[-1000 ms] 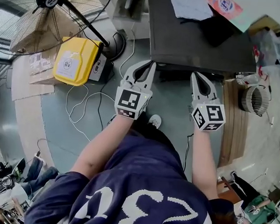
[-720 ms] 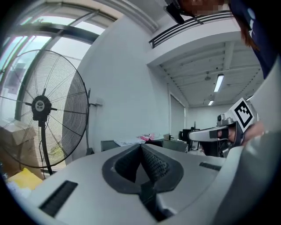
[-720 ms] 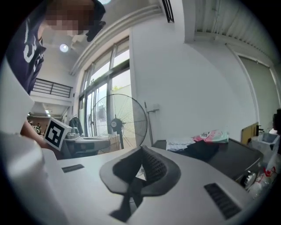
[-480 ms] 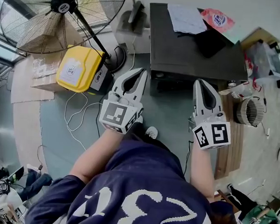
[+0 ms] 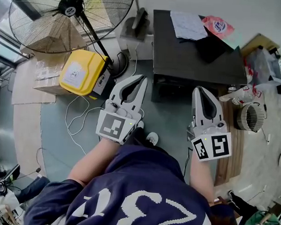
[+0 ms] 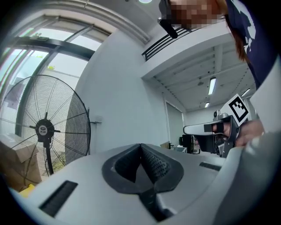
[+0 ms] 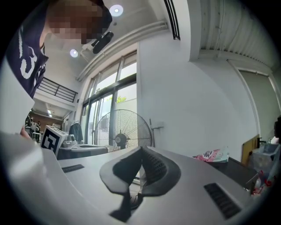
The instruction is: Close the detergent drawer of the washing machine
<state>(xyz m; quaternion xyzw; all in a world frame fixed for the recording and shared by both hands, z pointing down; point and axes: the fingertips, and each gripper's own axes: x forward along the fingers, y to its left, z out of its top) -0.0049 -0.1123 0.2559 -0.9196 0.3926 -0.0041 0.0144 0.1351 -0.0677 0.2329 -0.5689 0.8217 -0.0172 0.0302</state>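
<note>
The dark washing machine stands against the wall, seen from above; its front is in shadow and I cannot make out the detergent drawer. My left gripper is shut and empty, held level, with its tips short of the machine's left front corner. My right gripper is likewise shut and empty, just before the machine's front. In the left gripper view the closed jaws point at a bare white wall. The right gripper view shows the closed jaws and the machine's dark top at right.
A large standing fan and a yellow box with white cables sit left of the machine. A paper, a pink packet and a dark item lie on its top. Wooden boards and clutter lie at right.
Both grippers have risen toward the head camera, staying shut and side by side. The view has shifted, so more of the fan and the machine's top shows.
</note>
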